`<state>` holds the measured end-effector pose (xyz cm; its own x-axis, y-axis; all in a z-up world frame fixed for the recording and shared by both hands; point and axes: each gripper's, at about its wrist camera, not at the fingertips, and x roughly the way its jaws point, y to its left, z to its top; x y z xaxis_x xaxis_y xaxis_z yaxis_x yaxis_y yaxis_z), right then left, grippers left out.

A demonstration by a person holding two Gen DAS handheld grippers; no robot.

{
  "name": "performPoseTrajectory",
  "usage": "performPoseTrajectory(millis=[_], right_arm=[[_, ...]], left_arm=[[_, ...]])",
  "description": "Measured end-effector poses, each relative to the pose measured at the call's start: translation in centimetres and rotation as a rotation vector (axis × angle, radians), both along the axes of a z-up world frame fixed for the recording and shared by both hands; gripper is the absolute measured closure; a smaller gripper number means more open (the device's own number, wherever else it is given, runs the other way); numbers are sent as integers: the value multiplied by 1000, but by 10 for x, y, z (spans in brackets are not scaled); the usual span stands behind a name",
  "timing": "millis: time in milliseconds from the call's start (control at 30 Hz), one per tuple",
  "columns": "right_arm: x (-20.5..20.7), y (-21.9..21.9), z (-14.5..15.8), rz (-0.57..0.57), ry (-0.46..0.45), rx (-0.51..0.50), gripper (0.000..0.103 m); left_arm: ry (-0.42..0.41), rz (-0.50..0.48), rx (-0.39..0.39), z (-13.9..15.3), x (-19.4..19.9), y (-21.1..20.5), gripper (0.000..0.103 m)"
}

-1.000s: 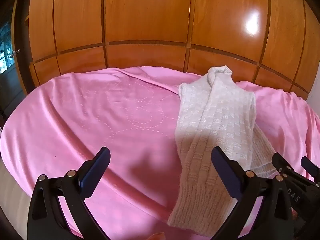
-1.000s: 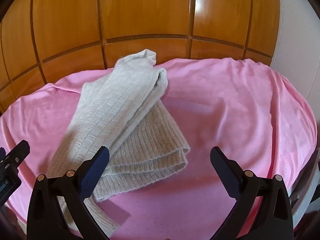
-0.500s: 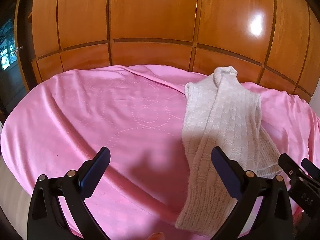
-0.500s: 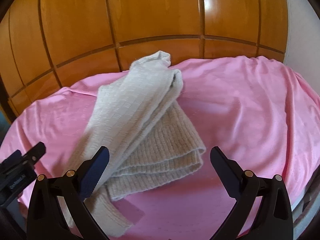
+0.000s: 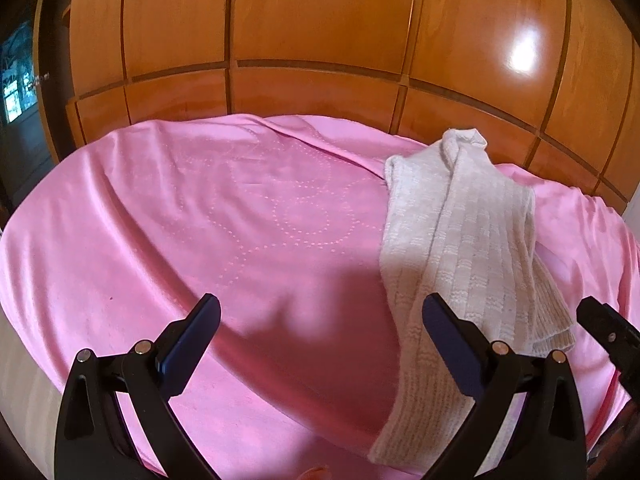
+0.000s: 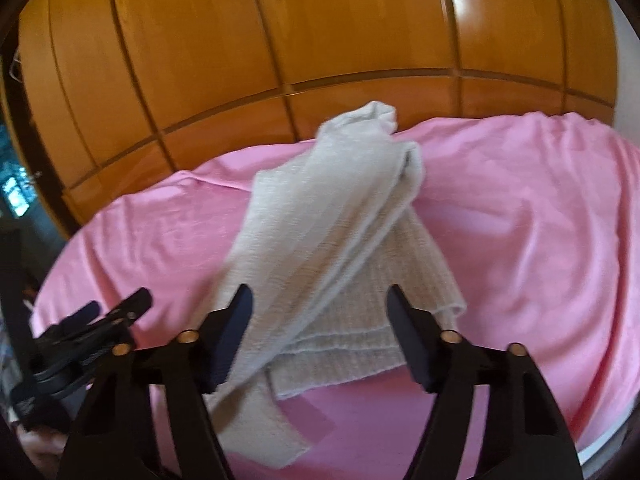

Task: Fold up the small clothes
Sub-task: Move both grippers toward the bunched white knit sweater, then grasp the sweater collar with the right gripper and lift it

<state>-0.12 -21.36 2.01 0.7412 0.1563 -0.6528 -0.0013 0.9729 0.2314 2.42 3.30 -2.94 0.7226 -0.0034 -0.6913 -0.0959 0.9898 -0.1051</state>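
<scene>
- Right hand-held gripper [image 6: 320, 316] closing, nothing pinched yet; sweater [image 6: 340, 248] hem centre frame — bite both layers.
- Left hand-held gripper [image 5: 320, 328] wide, empty, lower frame.

No legible text, label, brand, number or sign was found in either view.
</scene>
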Motion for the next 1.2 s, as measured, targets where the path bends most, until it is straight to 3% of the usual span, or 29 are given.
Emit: performPoseTrajectory(millis=[67, 167, 333, 433, 600, 767, 933, 1133, 1167, 1200], right_arm=[[1, 3, -2, 39, 14, 38, 53], [5, 9, -10, 107, 62, 115, 56], [18, 22, -27, 188, 158, 211, 56], [26, 28, -37, 211, 206, 287, 66], [30, 36, -54, 264, 310, 405, 67], [11, 16, -43, 247, 278, 434, 67], [4, 10, -55, 265, 335, 474, 66], [16, 43, -61, 396, 394, 553, 67], [16, 48, -59, 406, 386, 530, 69], [14, 52, -54, 422, 370, 494, 87]], left_arm=[[4, 5, -62, -2, 1, 9, 2], [8, 45, -114, -6, 2, 21, 2], [14, 81, -109, -9, 3, 35, 2], [17, 86, -99, -10, 3, 41, 2], [42, 89, -115, -16, 6, 47, 3], [42, 76, -117, -18, 7, 51, 3], [50, 67, -118, -20, 7, 50, 3], [54, 67, -119, -19, 5, 54, 3], [55, 72, -120, -19, 5, 55, 3], [57, 75, -124, -19, 6, 56, 3]])
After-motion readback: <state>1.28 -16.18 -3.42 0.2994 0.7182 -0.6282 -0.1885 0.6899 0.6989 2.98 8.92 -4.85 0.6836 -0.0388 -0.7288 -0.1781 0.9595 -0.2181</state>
